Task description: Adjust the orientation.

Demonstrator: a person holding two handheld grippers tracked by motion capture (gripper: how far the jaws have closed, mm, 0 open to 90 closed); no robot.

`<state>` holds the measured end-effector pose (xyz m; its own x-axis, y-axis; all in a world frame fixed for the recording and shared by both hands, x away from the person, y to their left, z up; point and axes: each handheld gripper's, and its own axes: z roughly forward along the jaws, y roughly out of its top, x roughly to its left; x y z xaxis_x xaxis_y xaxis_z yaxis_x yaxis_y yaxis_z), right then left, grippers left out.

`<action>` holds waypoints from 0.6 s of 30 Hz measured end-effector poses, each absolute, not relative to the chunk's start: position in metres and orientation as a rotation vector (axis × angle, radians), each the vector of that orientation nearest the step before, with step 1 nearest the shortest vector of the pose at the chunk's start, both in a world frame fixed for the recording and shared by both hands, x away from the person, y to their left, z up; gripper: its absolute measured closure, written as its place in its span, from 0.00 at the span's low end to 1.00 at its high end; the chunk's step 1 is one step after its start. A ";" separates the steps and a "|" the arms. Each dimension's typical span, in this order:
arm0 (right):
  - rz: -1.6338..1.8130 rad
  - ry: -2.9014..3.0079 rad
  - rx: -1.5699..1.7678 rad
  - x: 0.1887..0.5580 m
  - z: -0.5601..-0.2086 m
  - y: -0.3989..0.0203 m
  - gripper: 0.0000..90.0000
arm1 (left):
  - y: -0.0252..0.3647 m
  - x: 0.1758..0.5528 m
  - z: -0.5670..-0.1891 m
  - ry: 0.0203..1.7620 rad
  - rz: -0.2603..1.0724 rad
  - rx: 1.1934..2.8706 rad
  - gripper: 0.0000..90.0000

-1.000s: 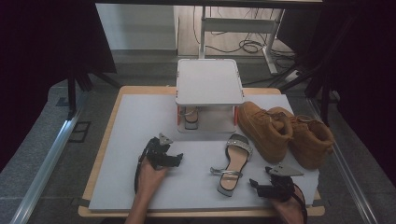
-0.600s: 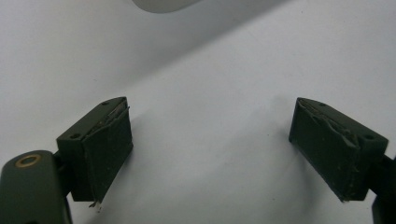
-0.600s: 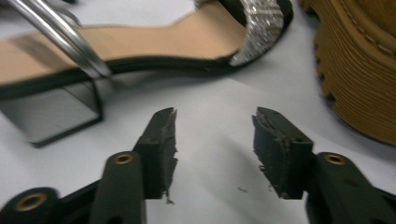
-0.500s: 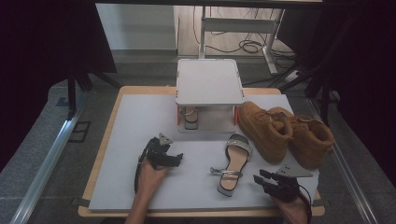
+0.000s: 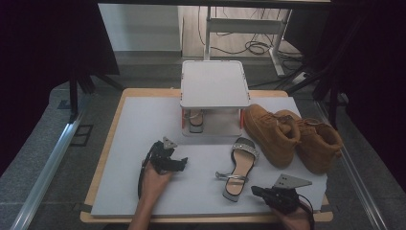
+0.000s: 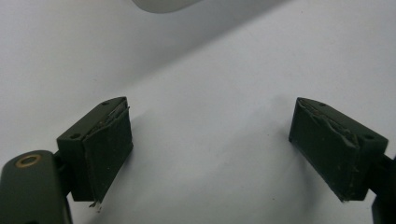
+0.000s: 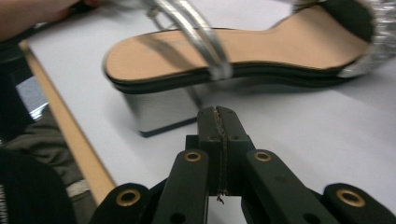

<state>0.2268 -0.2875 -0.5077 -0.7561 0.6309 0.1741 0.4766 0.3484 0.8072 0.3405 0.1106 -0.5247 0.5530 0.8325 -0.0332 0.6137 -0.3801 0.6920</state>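
Right jaws closed empty beside the sandal

Near the bench's front edge, the left gripper point(image 5: 168, 160) is rested on the white mat with its jaws spread and nothing between them; right of it the silver sandal point(image 5: 238, 168) lies untouched, while the right gripper point(image 5: 262, 191) has just been closing, its jaws now pressed together empty just short of the heel point(image 7: 161, 109), so no grasp is judged made.

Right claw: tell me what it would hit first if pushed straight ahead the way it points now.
Most likely the silver block heel of the sandal. The right claw, shut with nothing between its pads, points at the heel end just ahead, slightly off-centre, so a graze is possible.
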 end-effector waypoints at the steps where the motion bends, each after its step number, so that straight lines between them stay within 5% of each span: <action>1: 1.376 2.449 1.000 0.226 -0.508 -0.285 1.00 | 0.111 0.341 -0.524 1.155 0.425 2.129 0.14; 18: 1.393 2.503 0.893 0.227 -0.513 -0.251 0.99 | 0.111 0.340 -0.524 1.154 0.427 2.132 0.14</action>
